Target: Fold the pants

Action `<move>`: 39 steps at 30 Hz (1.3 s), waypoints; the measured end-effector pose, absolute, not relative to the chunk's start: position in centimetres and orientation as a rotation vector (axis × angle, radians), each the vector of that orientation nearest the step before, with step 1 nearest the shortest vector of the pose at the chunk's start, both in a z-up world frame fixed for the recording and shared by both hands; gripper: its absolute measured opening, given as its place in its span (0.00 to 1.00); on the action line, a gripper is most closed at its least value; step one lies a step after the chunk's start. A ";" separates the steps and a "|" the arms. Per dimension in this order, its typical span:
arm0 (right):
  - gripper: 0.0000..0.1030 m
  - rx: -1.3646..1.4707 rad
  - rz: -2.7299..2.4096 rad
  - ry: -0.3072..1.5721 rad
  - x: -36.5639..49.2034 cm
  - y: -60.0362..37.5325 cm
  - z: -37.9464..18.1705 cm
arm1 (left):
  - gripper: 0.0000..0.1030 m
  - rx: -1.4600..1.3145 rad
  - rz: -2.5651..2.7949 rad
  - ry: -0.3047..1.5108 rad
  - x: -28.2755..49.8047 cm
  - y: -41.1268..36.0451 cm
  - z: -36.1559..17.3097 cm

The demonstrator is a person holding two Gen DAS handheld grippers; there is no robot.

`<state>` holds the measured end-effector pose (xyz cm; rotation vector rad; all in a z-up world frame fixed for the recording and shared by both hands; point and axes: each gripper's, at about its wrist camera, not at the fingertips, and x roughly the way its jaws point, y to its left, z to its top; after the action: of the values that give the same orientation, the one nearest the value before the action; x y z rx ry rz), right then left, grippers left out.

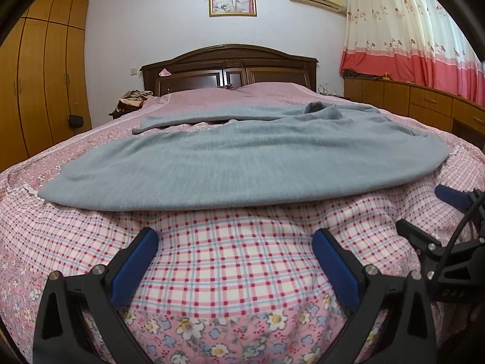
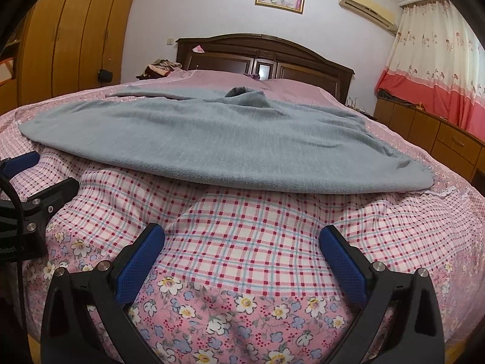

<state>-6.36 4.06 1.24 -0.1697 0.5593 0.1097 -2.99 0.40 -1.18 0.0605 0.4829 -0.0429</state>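
Grey pants (image 1: 188,163) lie spread across the bed, one leg nearer me and the other leg behind it; they also show in the right wrist view (image 2: 169,139). A raised fold (image 1: 321,109) stands at the far side. My left gripper (image 1: 235,239) is open and empty, low over the checked bedding just short of the pants' near edge. My right gripper (image 2: 242,236) is open and empty in the same way. The right gripper shows at the right edge of the left view (image 1: 430,212); the left gripper shows at the left edge of the right view (image 2: 45,171).
The bed has a checked and floral pink cover (image 1: 230,273) and a dark wooden headboard (image 1: 230,66). A wooden wardrobe (image 1: 42,79) stands at the left. A low wooden cabinet (image 1: 424,103) and curtains (image 1: 409,30) are at the right. Clothes (image 1: 133,98) lie heaped by the headboard.
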 end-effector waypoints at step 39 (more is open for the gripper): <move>1.00 -0.213 0.113 0.631 -5.0 4.5 1.3 | 1.00 0.095 -0.011 0.557 -2.0 -0.1 -0.3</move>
<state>-4.99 4.50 1.31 -0.2132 0.6307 0.1131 -1.95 -0.13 -0.34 0.0953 0.5566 -0.0106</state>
